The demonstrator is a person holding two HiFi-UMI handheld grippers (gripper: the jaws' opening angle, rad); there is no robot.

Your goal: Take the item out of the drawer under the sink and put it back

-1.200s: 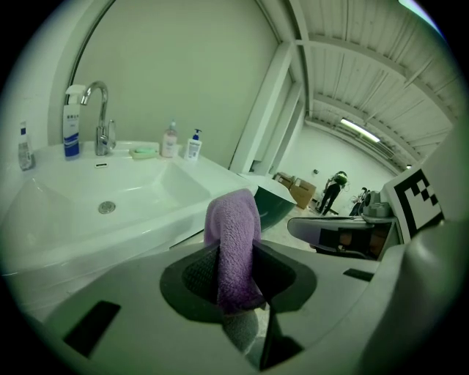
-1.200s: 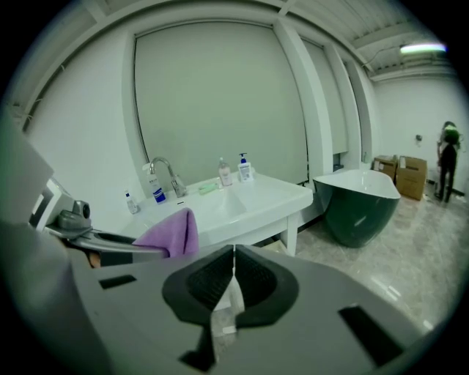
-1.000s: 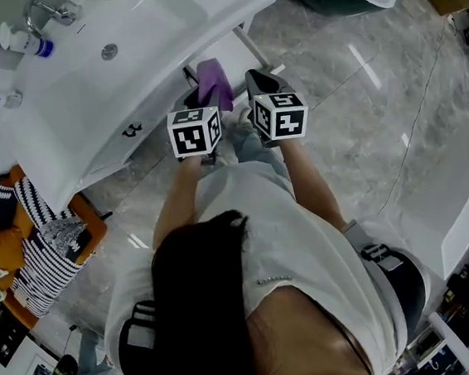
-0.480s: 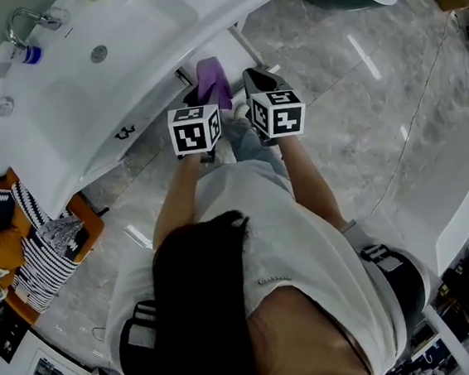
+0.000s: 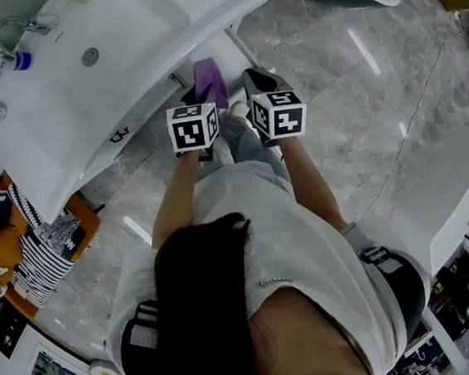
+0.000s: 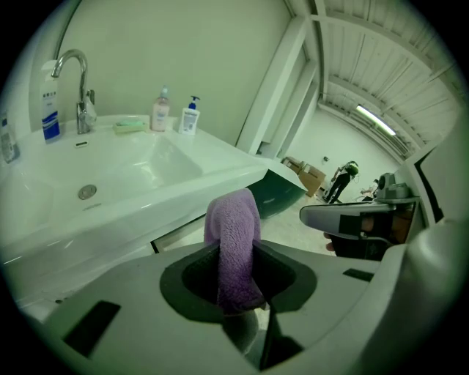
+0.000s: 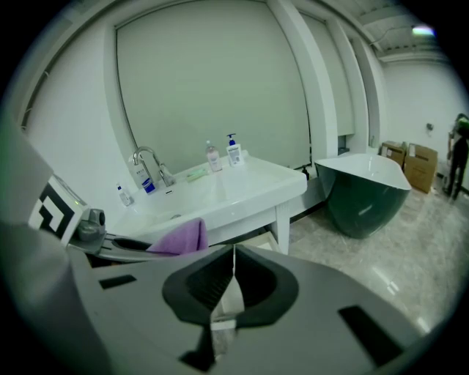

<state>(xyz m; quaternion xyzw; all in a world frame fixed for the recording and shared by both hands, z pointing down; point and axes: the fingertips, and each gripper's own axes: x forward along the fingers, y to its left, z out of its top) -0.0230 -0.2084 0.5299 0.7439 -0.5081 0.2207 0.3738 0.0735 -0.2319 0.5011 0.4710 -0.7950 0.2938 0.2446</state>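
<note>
Holding the purple cloth (image 6: 233, 234) clamped in the left tongs (image 6: 236, 282) just before the sink (image 5: 121, 61), right tongs (image 7: 233, 282) closed empty, this looks like the return step; next, lower it into the drawer (image 5: 233, 51) beneath.

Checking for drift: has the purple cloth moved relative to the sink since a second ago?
Yes, slightly: the cloth now sits farther right of the dark mark on the front of the sink.

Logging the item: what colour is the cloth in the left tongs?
Purple; the cloth shows best in the left gripper view.
</note>
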